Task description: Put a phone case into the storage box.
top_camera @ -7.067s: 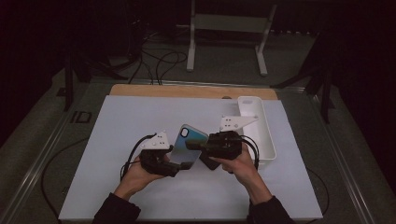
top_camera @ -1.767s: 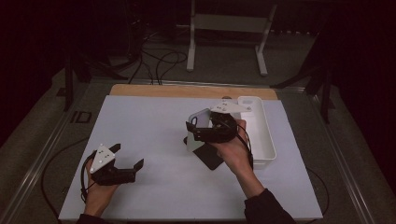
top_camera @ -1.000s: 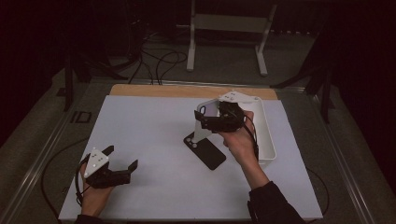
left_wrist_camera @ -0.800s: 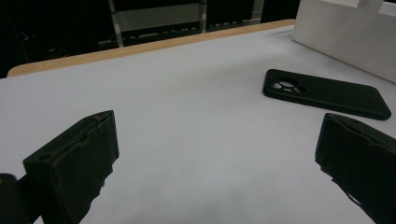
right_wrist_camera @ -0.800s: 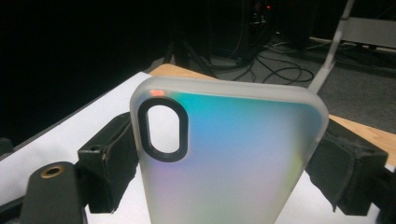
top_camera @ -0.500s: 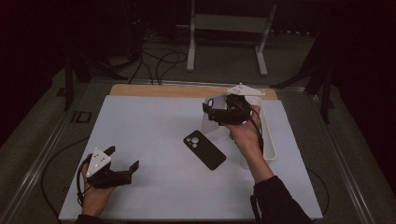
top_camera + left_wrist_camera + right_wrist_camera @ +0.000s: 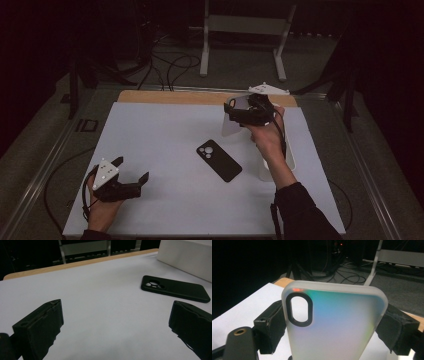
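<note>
A black phone (image 7: 220, 160) lies camera side up in the middle of the white table (image 7: 165, 130); the left gripper view shows the phone (image 7: 175, 288) flat at the right. My right gripper (image 7: 235, 114) hovers above the table's back right, shut on a frosted, iridescent phone case (image 7: 231, 127). In the right gripper view the case (image 7: 337, 325) stands upright between both pads (image 7: 270, 327), its oval camera cut-out at the top left. My left gripper (image 7: 132, 170) rests at the front left, open with nothing between its jaws, and the table shows between them (image 7: 115, 332).
A white bin (image 7: 267, 175) stands along the table's right side, partly behind the right forearm; its wall (image 7: 187, 257) shows at top right in the left gripper view. A wooden strip (image 7: 175, 97) edges the far side. Cables and a metal stand lie on the floor beyond.
The right gripper has carried the case up and toward the back right, away from the black phone, which stays flat on the table. The left gripper has stayed at the front left.
</note>
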The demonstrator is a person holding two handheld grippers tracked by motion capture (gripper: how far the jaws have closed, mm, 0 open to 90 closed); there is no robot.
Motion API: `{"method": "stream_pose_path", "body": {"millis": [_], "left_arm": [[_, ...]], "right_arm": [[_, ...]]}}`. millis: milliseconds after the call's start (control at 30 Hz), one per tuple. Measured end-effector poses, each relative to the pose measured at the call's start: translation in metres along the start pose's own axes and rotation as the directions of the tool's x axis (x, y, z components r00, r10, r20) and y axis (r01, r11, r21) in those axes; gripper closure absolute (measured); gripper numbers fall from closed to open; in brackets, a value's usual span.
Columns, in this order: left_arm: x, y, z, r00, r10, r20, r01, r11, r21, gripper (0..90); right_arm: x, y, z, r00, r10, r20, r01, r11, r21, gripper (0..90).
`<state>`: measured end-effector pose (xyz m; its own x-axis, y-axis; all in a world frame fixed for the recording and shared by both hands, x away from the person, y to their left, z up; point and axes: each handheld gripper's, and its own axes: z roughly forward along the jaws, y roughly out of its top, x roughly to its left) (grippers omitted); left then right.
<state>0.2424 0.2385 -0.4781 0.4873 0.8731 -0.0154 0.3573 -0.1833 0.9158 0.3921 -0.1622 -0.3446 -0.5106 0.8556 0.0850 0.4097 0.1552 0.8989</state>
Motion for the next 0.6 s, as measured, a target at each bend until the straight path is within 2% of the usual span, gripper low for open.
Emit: {"method": "stream_pose_path", "body": {"millis": [600], "left_arm": [[-0.001, 0.0, 0.001, 1.0, 0.008, 0.004, -0.008, 1.0, 0.003, 0.1]], "right_arm": [[-0.024, 0.01, 0.009, 0.9966, -0.003, 0.083, 0.003, 1.0, 0.002, 16.7]]}}
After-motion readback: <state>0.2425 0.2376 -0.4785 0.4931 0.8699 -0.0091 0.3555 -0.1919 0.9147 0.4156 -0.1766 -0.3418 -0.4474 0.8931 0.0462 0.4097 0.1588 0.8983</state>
